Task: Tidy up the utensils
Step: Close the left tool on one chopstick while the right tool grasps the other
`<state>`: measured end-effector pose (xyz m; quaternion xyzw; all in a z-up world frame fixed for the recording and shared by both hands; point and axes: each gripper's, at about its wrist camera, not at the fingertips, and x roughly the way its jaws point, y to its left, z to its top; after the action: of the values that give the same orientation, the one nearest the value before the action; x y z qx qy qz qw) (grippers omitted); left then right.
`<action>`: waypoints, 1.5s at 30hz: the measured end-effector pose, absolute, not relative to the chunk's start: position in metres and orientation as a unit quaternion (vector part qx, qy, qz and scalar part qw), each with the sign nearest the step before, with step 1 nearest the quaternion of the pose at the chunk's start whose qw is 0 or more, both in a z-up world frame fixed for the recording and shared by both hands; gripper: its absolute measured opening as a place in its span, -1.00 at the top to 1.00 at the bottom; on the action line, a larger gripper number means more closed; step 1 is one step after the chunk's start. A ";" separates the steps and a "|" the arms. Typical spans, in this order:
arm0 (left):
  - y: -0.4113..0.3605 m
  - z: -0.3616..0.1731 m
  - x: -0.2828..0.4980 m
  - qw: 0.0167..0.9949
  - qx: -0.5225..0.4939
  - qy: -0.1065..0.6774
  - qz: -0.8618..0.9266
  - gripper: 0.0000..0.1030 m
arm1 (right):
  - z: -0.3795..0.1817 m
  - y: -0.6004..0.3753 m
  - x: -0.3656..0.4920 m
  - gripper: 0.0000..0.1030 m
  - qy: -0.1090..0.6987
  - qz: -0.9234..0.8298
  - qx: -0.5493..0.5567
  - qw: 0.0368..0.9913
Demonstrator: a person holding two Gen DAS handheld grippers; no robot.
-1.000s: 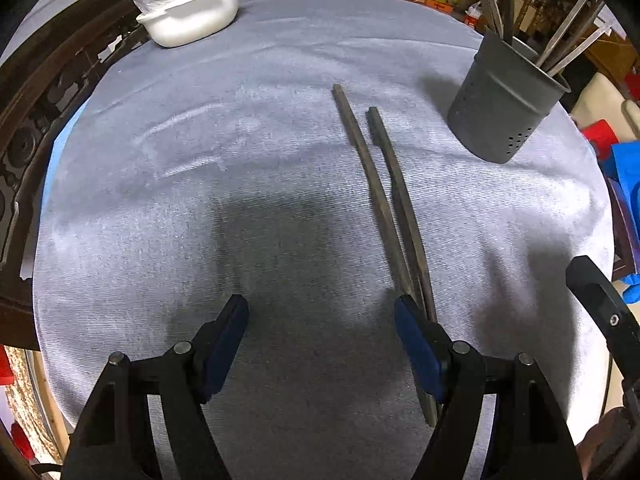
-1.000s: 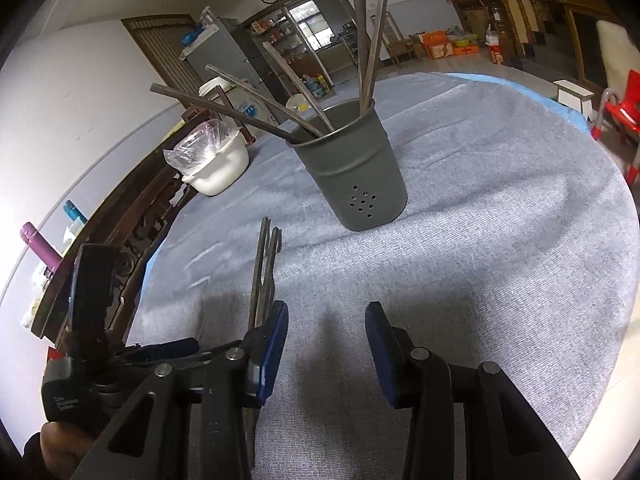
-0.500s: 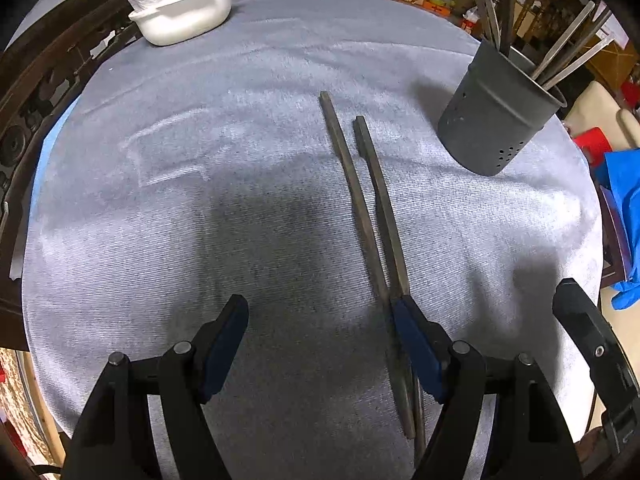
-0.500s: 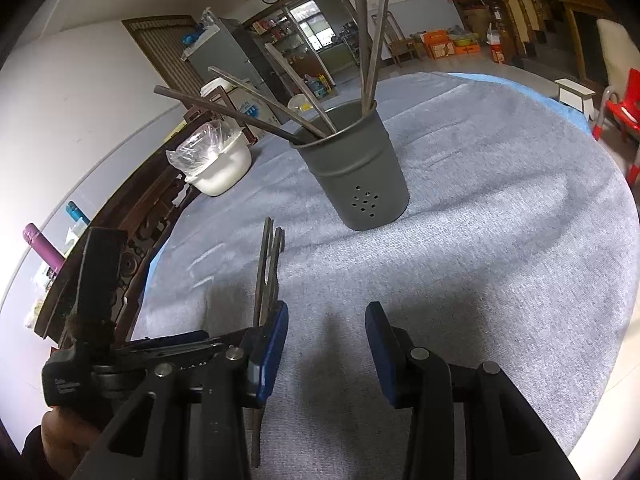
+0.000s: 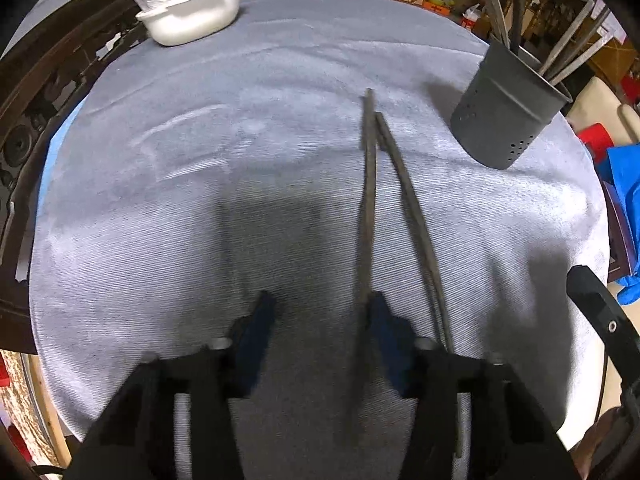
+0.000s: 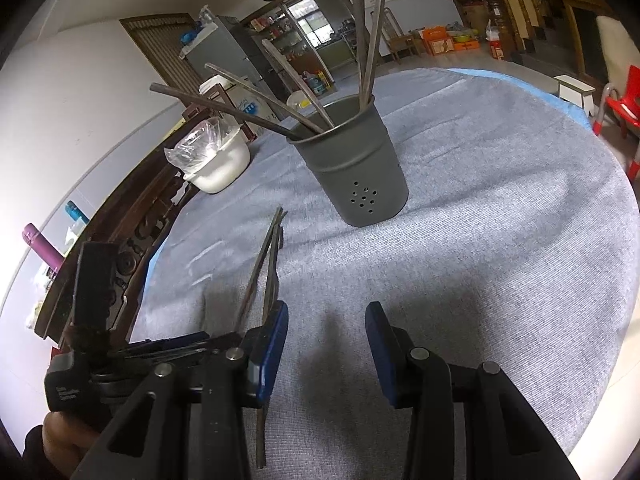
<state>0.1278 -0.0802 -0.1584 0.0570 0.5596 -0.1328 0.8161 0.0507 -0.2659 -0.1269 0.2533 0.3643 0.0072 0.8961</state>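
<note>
Two long dark chopsticks [image 5: 372, 184] lie side by side on the grey tablecloth [image 5: 200, 184], pointing away toward a dark grey perforated utensil cup [image 5: 508, 120] that holds several more sticks. My left gripper [image 5: 318, 320] is open, jaws narrower than before; the left chopstick runs along the inner face of its right finger [image 5: 386, 332], the other passes outside it. In the right wrist view the chopsticks [image 6: 272, 256] lie left of my open, empty right gripper [image 6: 326, 332], with the cup [image 6: 356, 168] straight ahead. The left gripper's body [image 6: 92, 320] shows at the lower left.
A white bowl covered with plastic film [image 5: 192, 12] stands at the far left edge of the round table. A dark carved wooden chair back [image 5: 36, 92] runs along the left side. Red and blue items [image 5: 624, 184] lie past the right edge.
My left gripper's jaws have narrowed and it has shifted right, so the left chopstick now lies between the fingers. The chopsticks' far ends have come closer together. The right gripper has barely moved.
</note>
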 end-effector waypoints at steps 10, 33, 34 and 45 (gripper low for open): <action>-0.043 -0.154 0.111 0.807 -0.003 0.570 -0.157 0.90 | -0.129 -0.238 0.063 0.14 0.394 0.037 0.223 0.891; -0.014 -0.131 0.123 0.787 -0.073 0.589 -0.172 0.87 | -0.146 -0.196 0.148 0.15 0.491 0.041 0.175 0.852; -0.011 -0.131 0.123 0.787 -0.075 0.589 -0.168 0.87 | -0.149 -0.195 0.154 0.15 0.496 0.040 0.175 0.850; 0.009 -0.126 0.128 0.781 -0.074 0.601 -0.153 0.87 | -0.157 -0.191 0.176 0.85 0.528 0.007 0.134 0.838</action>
<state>0.1276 0.0085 -0.1255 -0.0744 0.6010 -0.1528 0.7810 0.1763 -0.1909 -0.1572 0.1336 0.5284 0.0074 0.8384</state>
